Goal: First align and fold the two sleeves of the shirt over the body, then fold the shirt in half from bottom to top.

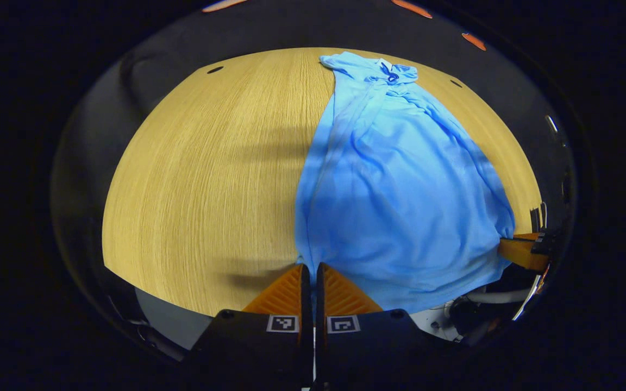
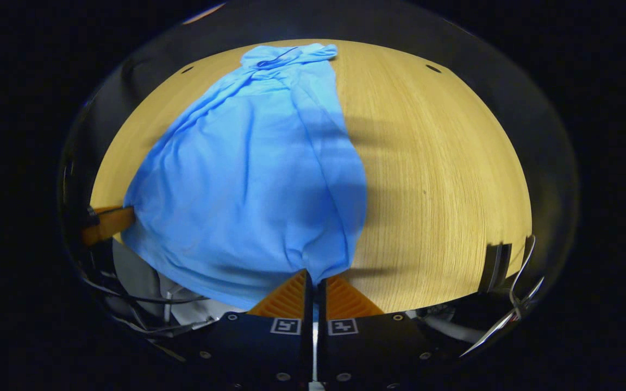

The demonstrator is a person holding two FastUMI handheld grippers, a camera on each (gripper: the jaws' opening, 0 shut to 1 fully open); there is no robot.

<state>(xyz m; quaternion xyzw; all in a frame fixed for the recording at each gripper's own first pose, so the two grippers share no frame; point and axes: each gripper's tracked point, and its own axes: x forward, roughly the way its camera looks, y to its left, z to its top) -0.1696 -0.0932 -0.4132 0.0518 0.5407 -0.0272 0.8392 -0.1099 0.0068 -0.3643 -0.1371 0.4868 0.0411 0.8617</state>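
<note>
2 grippers clamp shirt hem corners at worktop near edge: left gripper, right gripper | thin, limp, light fabric; sags between grips, keep taut

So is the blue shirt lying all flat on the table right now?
No, the right gripper has pinched the blue shirt's bottom edge and lifted it off the wooden table.

Each camera sat low at the near edge of the bench, looking across it. Both saw the same blue shirt close up.
</note>
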